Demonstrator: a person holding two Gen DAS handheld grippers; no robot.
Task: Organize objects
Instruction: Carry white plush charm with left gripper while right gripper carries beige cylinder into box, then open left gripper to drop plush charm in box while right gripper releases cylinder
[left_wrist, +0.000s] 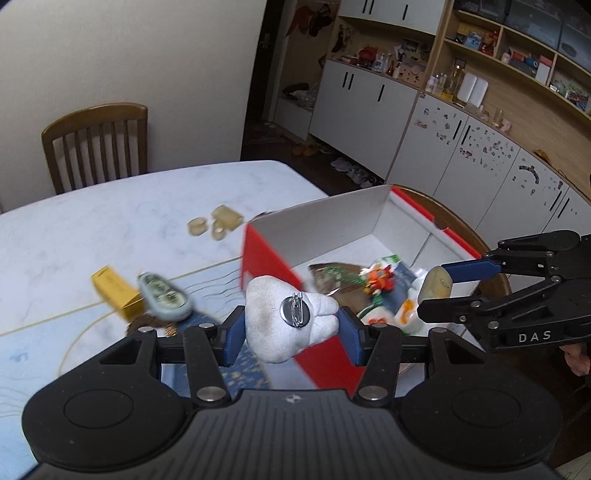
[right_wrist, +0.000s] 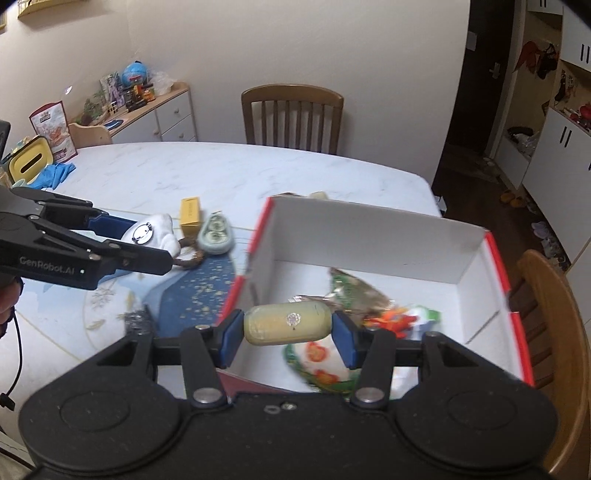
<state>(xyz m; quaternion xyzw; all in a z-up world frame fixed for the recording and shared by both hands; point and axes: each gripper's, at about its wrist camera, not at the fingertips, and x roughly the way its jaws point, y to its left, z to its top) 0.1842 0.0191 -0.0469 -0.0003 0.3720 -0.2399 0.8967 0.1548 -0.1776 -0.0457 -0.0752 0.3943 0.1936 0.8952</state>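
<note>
The things inside the red box (right_wrist: 373, 236) blur into each other: green, orange and white wrappers whose number cannot be made out, and the right claw (right_wrist: 287, 325) hides part of them. That claw is clamped on a pale yellow oval case (right_wrist: 287, 324) with a small sparkly spot, held over the box's near side. The left claw (left_wrist: 291, 325) grips a white plush toy (left_wrist: 273, 314) with a round metal pin on it, above the box's near red corner. On the surface (right_wrist: 207, 166) beyond lie one yellow block (right_wrist: 191, 211), one pale green oval case (right_wrist: 216, 236) and a brown ring (right_wrist: 190, 260), partly hidden.
</note>
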